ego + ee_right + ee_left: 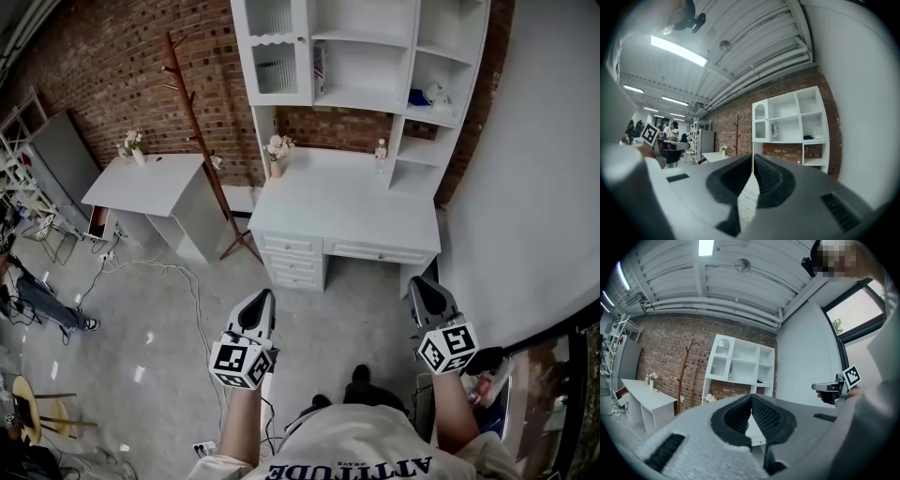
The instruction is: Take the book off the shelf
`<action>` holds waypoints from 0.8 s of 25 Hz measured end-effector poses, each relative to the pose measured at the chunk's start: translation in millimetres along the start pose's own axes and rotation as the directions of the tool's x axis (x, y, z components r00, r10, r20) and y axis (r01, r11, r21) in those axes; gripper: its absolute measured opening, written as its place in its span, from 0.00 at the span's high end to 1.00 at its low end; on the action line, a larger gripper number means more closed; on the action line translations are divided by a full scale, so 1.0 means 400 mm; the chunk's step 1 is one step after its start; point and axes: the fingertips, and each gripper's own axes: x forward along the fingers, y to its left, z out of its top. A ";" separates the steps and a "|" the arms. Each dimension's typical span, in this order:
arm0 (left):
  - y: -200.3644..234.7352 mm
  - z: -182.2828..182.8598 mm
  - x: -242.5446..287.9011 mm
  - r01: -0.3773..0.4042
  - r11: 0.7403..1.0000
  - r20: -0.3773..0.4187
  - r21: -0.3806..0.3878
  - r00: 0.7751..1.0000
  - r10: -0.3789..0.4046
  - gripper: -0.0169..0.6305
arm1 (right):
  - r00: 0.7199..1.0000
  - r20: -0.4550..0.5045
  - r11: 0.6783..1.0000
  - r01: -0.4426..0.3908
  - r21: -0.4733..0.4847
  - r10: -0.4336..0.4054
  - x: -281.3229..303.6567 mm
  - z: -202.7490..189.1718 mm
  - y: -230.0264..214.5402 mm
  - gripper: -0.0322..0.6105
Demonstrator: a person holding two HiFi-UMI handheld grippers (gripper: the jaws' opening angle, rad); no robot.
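The book (320, 67) stands upright at the left edge of an upper compartment in the far white shelf unit (418, 56), above the desk (347, 202). It looks thin, stiff and light, so a pinch across the exposed spine should hold. The left gripper (263, 298) and right gripper (419, 285) are both pressed together and empty, well apart from it.

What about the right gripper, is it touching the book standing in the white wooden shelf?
Apart. The head view shows the right gripper short of the white desk, whose whole top lies between it and the upright book in the white shelf.
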 end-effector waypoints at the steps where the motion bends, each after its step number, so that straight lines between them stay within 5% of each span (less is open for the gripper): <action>1: 0.001 0.000 0.005 0.001 1.000 0.000 0.000 1.000 -0.001 0.93 | 1.000 -0.001 1.000 0.002 0.001 -0.002 0.004 0.000 -0.004 0.90; 20: 0.102 0.028 0.236 -0.077 0.997 0.014 0.013 0.997 0.077 0.93 | 0.996 0.024 0.996 -0.083 0.045 0.082 0.298 0.018 -0.132 0.90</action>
